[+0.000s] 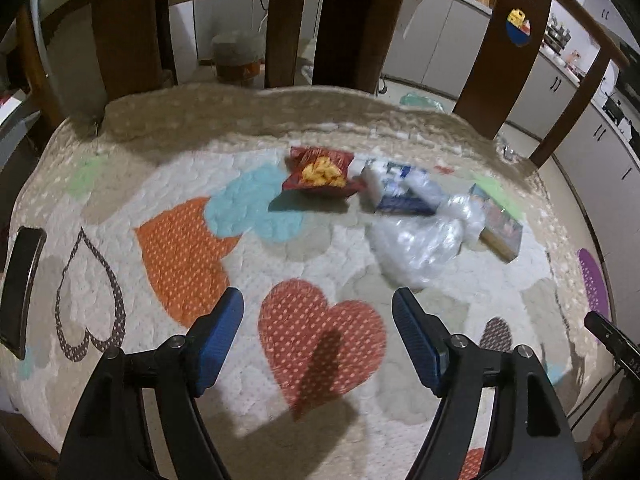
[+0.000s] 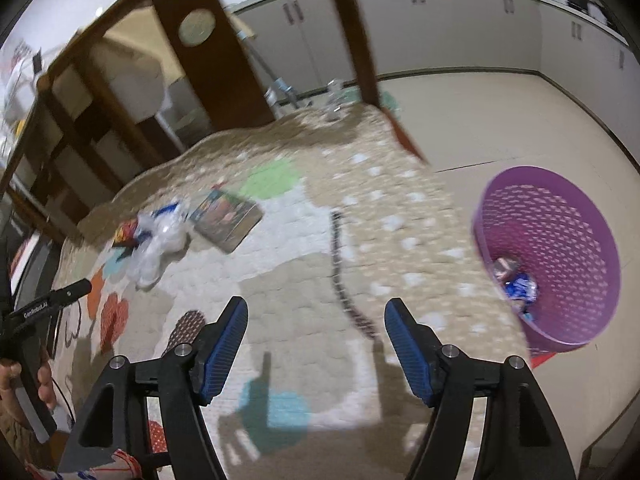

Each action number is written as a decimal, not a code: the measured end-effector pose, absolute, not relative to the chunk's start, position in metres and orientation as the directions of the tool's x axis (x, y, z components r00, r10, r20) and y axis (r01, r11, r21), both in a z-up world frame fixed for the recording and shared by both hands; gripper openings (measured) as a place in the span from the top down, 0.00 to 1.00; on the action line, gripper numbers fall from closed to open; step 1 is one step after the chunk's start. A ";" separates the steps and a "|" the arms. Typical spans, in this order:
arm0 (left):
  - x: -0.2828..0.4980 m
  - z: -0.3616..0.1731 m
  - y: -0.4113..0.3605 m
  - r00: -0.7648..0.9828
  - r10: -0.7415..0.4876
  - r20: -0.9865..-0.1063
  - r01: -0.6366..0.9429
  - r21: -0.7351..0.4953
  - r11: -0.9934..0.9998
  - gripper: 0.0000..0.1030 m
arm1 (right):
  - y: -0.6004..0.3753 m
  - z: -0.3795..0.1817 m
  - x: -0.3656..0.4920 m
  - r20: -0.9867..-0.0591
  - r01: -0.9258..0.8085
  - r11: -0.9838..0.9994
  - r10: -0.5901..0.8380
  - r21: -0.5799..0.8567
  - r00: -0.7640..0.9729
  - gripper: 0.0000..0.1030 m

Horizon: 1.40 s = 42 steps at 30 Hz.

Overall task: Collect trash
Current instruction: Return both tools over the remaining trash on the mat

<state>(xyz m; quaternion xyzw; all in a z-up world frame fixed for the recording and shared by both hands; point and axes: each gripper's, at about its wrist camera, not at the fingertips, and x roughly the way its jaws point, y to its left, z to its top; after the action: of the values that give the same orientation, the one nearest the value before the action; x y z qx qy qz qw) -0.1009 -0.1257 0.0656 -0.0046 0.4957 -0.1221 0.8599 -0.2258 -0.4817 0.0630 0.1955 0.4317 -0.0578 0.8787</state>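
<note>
Trash lies on a quilted heart-pattern bedspread point(image 1: 180, 248): a red snack bag point(image 1: 320, 172), a blue-and-white wrapper point(image 1: 400, 192), a crumpled clear plastic bag point(image 1: 424, 244) and a flat colourful box point(image 1: 500, 220). My left gripper point(image 1: 318, 340) hangs open above a red heart, short of the pile, nothing between its blue pads. In the right wrist view the same pile shows at the left, with the plastic bag point(image 2: 160, 248) beside the box point(image 2: 228, 216). My right gripper point(image 2: 312, 348) is open over bare quilt. A purple basket point(image 2: 560, 256) at the right holds a blue wrapper point(image 2: 520, 286).
A dark wooden bed frame point(image 1: 128, 32) rises behind the bedspread. A black phone point(image 1: 20, 284) lies at the left edge. White cabinets point(image 2: 440, 28) line the far wall, pale floor point(image 2: 500, 120) beyond the bed. A hand point(image 2: 24, 392) holds the other gripper at the left.
</note>
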 end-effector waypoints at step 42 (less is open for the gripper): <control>-0.135 0.016 -0.143 0.510 -0.166 -0.844 0.246 -0.041 0.968 0.00 | -0.417 0.006 -0.180 -0.898 0.069 0.997 0.012 0.047 0.440 0.00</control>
<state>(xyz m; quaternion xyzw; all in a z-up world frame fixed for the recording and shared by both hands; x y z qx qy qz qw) -0.1346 -0.1431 0.0164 0.0420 0.4805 -0.1187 0.8679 -0.1804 -0.4165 0.0055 0.0382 0.5290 -0.0167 0.8476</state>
